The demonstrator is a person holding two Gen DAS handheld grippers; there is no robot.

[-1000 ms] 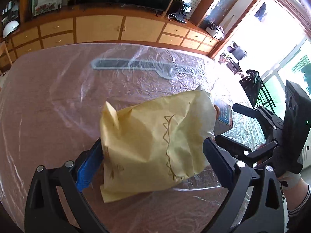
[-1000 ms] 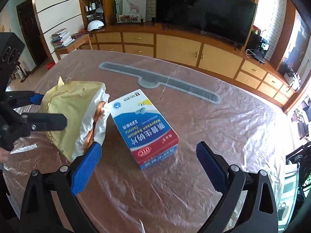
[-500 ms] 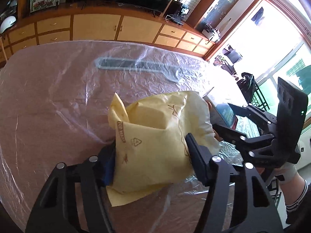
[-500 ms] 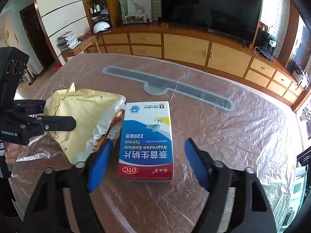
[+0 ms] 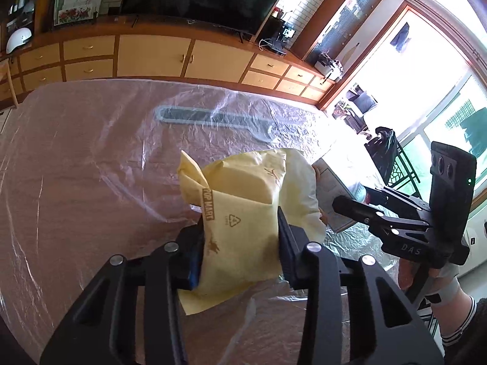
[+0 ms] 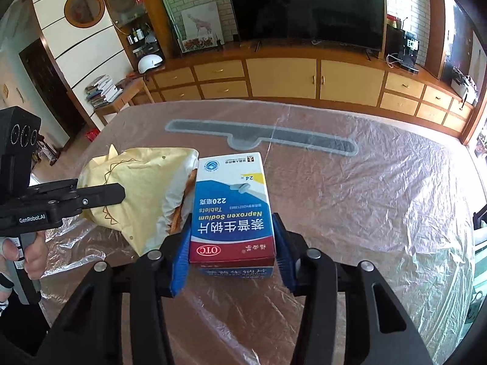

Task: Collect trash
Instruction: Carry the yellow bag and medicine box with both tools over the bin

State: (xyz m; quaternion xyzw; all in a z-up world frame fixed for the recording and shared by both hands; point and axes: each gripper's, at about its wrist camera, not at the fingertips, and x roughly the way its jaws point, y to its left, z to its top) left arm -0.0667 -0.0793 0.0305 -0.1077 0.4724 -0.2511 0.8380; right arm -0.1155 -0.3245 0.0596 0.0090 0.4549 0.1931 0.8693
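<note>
Two grips have just closed: the left hand-held gripper (image 5: 240, 240) pinches the yellow paper bag (image 5: 243, 213), the right hand-held gripper (image 6: 232, 254) clamps the medicine box (image 6: 232, 213), both on the plastic-covered surface (image 6: 365, 197). The soft bag could crumple and slip, or the touching items snag when lifted.

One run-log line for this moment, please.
left tool: closed on yellow bag | right tool: closed on medicine box | both on table
</note>
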